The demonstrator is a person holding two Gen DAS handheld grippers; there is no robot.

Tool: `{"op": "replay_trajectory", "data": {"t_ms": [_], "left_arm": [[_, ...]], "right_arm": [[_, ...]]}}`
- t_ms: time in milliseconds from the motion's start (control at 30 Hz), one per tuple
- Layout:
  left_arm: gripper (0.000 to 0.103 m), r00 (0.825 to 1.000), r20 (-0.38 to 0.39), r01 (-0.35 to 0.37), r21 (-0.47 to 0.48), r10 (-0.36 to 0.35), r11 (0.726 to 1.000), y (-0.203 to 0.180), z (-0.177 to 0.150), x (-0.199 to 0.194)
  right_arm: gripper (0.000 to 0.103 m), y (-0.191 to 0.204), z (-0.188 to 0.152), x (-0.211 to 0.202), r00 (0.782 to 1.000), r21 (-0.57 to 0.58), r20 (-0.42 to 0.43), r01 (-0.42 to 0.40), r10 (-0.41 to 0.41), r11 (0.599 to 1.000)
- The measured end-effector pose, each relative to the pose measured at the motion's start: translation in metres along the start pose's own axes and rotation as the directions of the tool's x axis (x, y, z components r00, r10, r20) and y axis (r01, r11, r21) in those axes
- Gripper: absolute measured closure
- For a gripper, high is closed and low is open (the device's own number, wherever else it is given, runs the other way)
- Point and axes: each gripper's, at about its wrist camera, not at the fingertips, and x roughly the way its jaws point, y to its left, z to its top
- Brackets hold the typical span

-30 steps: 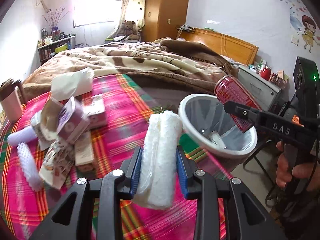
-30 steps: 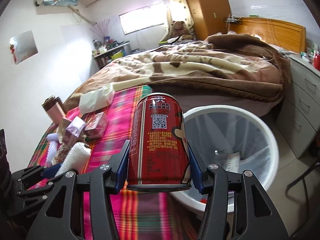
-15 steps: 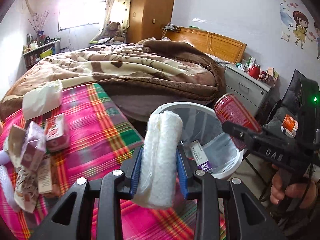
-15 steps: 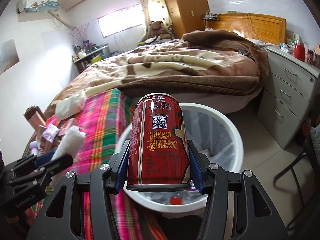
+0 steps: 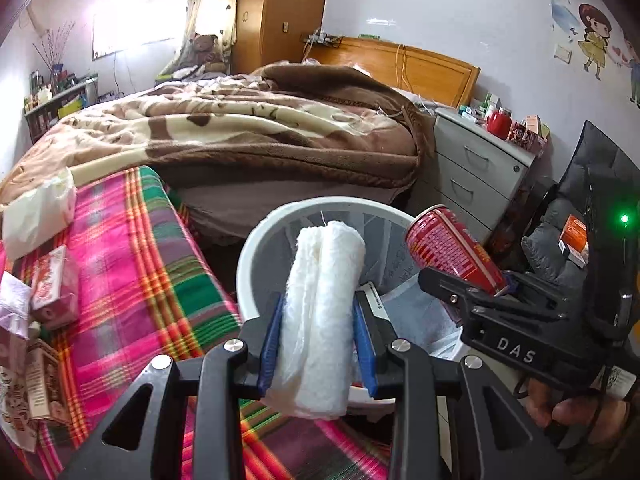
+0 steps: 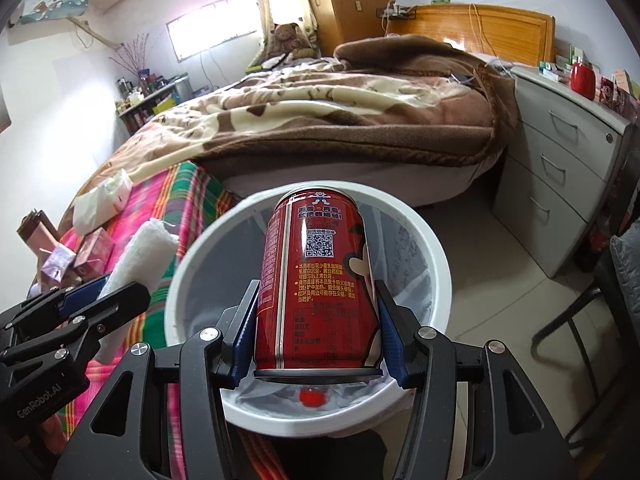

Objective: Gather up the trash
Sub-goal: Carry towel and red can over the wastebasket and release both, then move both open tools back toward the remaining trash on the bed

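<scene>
My left gripper (image 5: 318, 344) is shut on a white foam roll (image 5: 324, 312), held over the near rim of the white trash bin (image 5: 256, 248). My right gripper (image 6: 318, 336) is shut on a red drink can (image 6: 318, 284), held above the bin's (image 6: 436, 252) opening. The bin has a clear liner and some trash inside. The can also shows in the left wrist view (image 5: 452, 252), and the foam roll shows in the right wrist view (image 6: 136, 256), left of the bin.
Cartons and wrappers (image 5: 52, 284) and a white tissue pack (image 5: 38, 216) lie on the plaid cloth (image 5: 152, 272). A bed with a brown blanket (image 6: 340, 120) lies beyond. A grey drawer unit (image 6: 560, 160) and a chair (image 6: 600, 312) stand right.
Both grippers moved right from the plaid cloth to the bin, still holding their items. The bin now sits directly under the can and the foam roll.
</scene>
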Motion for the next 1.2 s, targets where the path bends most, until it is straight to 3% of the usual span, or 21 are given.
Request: {"op": "replay_trajectory", "data": {"t_ms": [200,300,400,533,900,1200], "left_arm": [[0.061,1.0,-0.014,-0.004,0.005,0.005,1.0,-0.002,0.0,0.006],[0.042,1.0,-0.013,0.004,0.002,-0.004,1.0,-0.002,0.0,0.006],[0.039,1.0,-0.006,0.003,0.001,-0.003,1.0,-0.002,-0.001,0.003],[0.036,1.0,-0.003,0.008,-0.014,-0.008,1.0,0.001,-0.001,-0.002],[0.033,0.999,0.04,-0.02,-0.047,0.022,0.999,0.023,-0.01,-0.031],[0.032,0.992,0.083,-0.082,-0.118,0.092,0.99,0.061,-0.026,-0.063]], "right_arm": [[0.049,-0.006,-0.001,0.005,1.0,0.012,-0.025,0.019,-0.019,1.0],[0.049,-0.007,-0.002,0.003,1.0,0.018,-0.026,0.017,-0.016,1.0],[0.048,-0.008,-0.002,0.003,0.999,0.018,-0.02,0.027,-0.026,0.999],[0.037,-0.006,-0.001,-0.003,1.0,0.019,0.001,0.016,-0.016,1.0],[0.037,0.012,0.002,-0.013,0.999,0.003,0.037,-0.007,0.006,1.0],[0.037,0.048,0.0,-0.018,0.994,-0.045,0.074,-0.072,0.075,0.996]]}}
